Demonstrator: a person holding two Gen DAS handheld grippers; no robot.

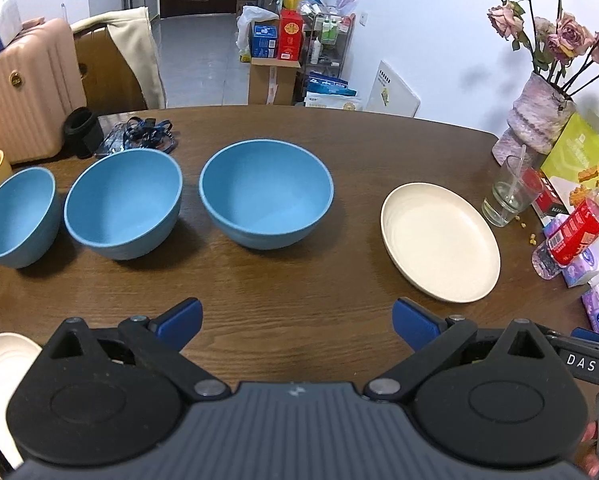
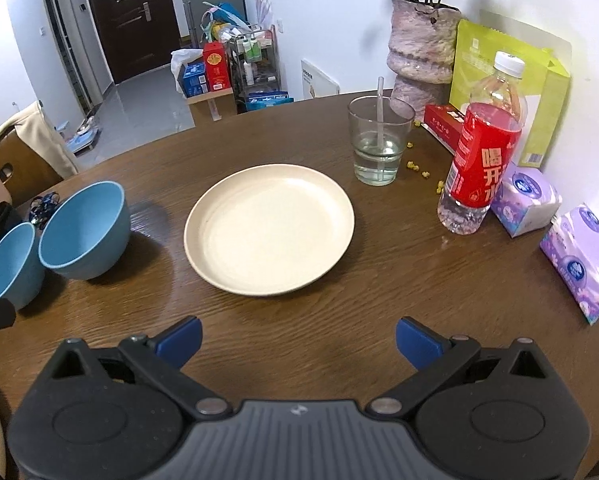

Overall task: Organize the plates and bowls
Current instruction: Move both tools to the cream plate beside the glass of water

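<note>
Both jaws gape wide, empty; cream plate (image 2: 269,228) ahead of right, blue bowl (image 1: 265,194) ahead of left.

Both wrist cameras look forward low over the table (image 1: 299,280), sharing the cream plate (image 2: 269,228) and blue bowls (image 1: 265,194).

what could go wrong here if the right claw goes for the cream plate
The cream plate lies flat on the table, so the open right claw may struggle to get under its low rim and could push it instead. Pushed away, it could hit the glass of water or the upright bottle behind it. Swinging it left risks bumping the nearest blue bowl.
</note>
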